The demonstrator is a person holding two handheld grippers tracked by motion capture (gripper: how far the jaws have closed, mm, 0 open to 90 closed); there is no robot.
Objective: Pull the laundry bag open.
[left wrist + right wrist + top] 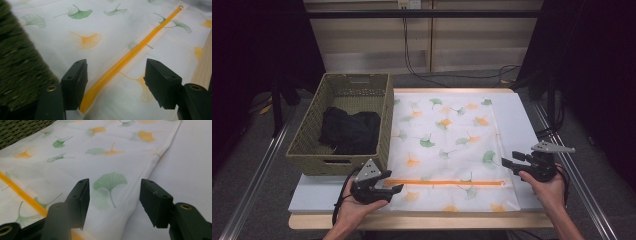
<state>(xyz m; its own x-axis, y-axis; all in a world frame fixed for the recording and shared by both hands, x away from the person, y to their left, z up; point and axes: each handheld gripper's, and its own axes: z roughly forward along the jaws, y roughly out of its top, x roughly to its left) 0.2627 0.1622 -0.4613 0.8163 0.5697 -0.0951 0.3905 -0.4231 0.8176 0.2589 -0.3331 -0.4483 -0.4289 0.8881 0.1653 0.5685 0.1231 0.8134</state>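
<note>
Lying flat, leaf-printed cloth bag, orange zip

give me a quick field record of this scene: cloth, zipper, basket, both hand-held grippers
cloth: white leaf-print cover spread flat on the pale mat
zipper: orange zipper running across the cover's near part, looks closed
basket: green woven basket left of the cover, black garment inside
left hand-held gripper: jaws open over the zipper's left end, holding nothing
right hand-held gripper: jaws open at the cover's right edge, holding nothing
</note>
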